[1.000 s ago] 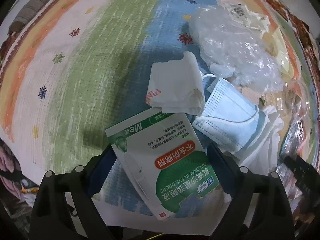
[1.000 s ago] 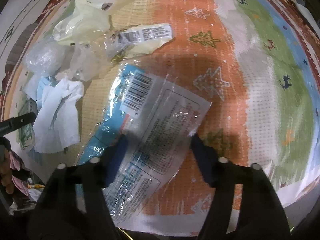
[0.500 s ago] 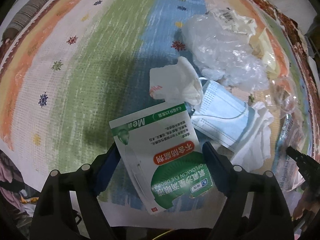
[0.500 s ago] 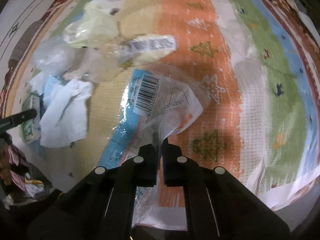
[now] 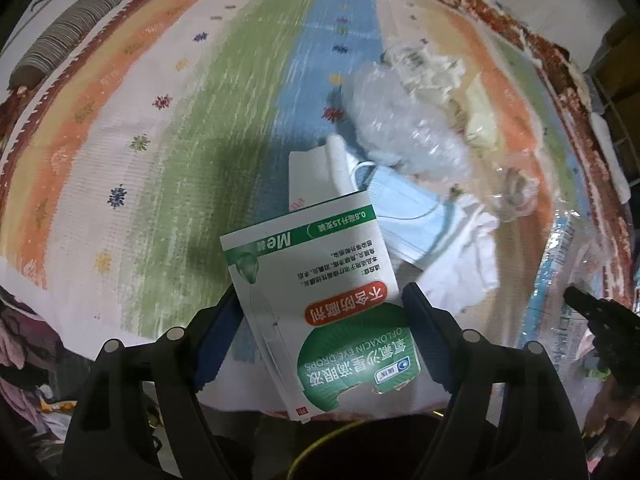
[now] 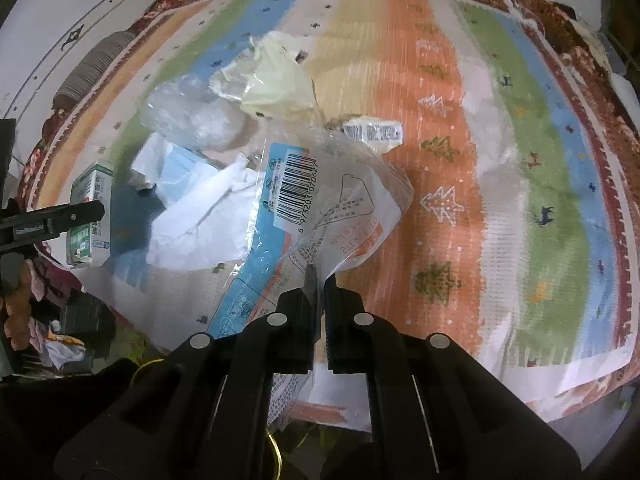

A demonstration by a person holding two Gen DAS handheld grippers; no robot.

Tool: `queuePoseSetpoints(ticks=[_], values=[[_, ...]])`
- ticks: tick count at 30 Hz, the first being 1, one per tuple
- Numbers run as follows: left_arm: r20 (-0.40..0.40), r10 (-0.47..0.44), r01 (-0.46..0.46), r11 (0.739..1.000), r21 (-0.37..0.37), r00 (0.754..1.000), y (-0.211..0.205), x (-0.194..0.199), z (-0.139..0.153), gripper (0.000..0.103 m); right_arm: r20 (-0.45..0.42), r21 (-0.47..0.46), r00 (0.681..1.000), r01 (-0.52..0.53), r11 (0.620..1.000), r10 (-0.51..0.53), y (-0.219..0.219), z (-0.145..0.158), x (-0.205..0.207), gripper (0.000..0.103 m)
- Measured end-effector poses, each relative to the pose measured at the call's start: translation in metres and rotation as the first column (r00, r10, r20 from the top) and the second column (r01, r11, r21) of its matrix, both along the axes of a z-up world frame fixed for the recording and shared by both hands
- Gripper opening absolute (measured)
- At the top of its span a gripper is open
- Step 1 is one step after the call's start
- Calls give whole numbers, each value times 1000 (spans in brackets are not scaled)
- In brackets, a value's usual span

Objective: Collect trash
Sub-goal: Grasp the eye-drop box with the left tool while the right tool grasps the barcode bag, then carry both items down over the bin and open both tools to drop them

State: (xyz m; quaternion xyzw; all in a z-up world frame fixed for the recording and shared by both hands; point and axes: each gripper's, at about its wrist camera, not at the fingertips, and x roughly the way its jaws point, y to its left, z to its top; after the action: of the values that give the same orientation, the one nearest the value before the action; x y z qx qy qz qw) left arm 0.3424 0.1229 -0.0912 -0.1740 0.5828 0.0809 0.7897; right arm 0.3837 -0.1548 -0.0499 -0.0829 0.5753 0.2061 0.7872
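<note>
A green-and-white eye-drop box (image 5: 320, 304) sits between the fingers of my left gripper (image 5: 320, 312), which closes against its sides and holds it above the striped cloth. The box also shows in the right wrist view (image 6: 90, 216). My right gripper (image 6: 318, 280) is shut on a clear plastic wrapper with a barcode (image 6: 316, 200) and holds it lifted off the cloth. A blue face mask (image 5: 408, 216), white tissues (image 5: 460, 264) and crumpled clear plastic (image 5: 408, 132) lie in a pile on the cloth.
A striped, patterned tablecloth (image 6: 500, 160) covers the table. A yellowish bag (image 6: 272, 76) and a small labelled wrapper (image 6: 376, 132) lie in the pile. The table's near edge runs just ahead of both grippers, with clutter below at left (image 6: 60, 340).
My right gripper has shut on the clear wrapper and lifted it. My left gripper has narrowed around the eye-drop box and raised it away from the cloth.
</note>
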Motion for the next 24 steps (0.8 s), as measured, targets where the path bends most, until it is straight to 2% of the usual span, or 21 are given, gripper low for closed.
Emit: queuePoseSetpoints(ticks=[4,10,15,24], values=[[54,-19,20,1000,-19,998,-6,-21,23,77,5,25,1000,-24,999,24,5,15,-12,3],[117,-66,74,995,-60,991,-22,-46,55,77,72,11,994,-77,997,76,13,42,-45,3],[153,-89,102,991,-82,984,-32,-69,72,77,87,39,994,-75,996,72,10,57,-63,3],[201,-122,149,981,-125,972,-46,-108,92,77,170,71,982,-99,993,86,4,89,-103,3]])
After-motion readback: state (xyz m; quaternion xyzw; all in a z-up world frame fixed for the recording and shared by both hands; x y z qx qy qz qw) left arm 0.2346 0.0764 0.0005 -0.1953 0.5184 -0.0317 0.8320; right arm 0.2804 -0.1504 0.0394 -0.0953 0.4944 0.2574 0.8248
